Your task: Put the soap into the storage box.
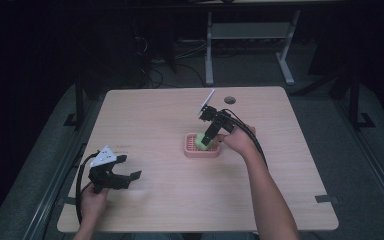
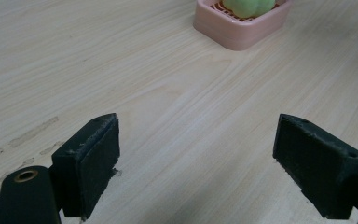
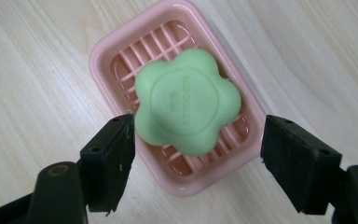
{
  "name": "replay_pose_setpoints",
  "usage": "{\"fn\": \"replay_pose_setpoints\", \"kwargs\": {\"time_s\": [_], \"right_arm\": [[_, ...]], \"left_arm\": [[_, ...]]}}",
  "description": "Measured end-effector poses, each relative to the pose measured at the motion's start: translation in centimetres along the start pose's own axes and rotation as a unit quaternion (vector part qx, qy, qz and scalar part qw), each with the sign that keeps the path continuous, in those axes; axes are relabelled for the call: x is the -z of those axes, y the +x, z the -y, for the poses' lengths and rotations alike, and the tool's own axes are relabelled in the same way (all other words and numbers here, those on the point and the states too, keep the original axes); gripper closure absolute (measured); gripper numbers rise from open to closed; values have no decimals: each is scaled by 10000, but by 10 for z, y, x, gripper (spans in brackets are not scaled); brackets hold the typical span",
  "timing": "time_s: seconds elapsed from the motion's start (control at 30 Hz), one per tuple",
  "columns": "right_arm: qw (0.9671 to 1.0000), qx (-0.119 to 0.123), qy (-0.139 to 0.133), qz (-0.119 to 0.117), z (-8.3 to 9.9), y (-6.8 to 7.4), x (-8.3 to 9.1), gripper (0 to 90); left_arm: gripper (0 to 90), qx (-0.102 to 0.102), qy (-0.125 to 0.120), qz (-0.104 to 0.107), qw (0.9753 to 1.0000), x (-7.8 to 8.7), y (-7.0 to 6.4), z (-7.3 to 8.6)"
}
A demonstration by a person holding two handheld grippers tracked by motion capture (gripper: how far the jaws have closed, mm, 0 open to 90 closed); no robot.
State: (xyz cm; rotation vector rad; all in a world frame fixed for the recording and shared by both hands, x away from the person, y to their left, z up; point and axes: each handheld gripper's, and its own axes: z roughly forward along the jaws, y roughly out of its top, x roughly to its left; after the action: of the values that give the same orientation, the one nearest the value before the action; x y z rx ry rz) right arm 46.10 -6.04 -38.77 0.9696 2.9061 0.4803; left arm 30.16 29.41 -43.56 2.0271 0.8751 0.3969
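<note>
At about seven o'clock on the table (image 1: 170, 200), the left gripper (image 1: 130, 176) rests with its jaws spread wide, holding nothing. Farther in, just right of centre, the right gripper (image 1: 209, 142) hangs released over a pink soap dish (image 3: 107, 56), jaws either side of the green flower-shaped soap (image 3: 186, 100) lying in it.

A pale wooden table (image 1: 170, 190) carries a pink soap dish (image 1: 201, 150).
</note>
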Motion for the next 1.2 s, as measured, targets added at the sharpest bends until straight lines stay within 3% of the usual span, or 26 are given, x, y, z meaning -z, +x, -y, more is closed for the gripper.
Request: {"fn": "replay_pose_setpoints", "kwargs": {"time_s": [0.87, 1.2], "right_arm": [[9992, -60, -393, 30, 33, -3, 34, 259], [9991, -84, -408, 66, 41, -4, 42, 259]], "left_arm": [[144, 16, -24, -9, 10000, -1, 0, 0], [144, 13, -9, -7, 10000, -1, -1, -1]]}}
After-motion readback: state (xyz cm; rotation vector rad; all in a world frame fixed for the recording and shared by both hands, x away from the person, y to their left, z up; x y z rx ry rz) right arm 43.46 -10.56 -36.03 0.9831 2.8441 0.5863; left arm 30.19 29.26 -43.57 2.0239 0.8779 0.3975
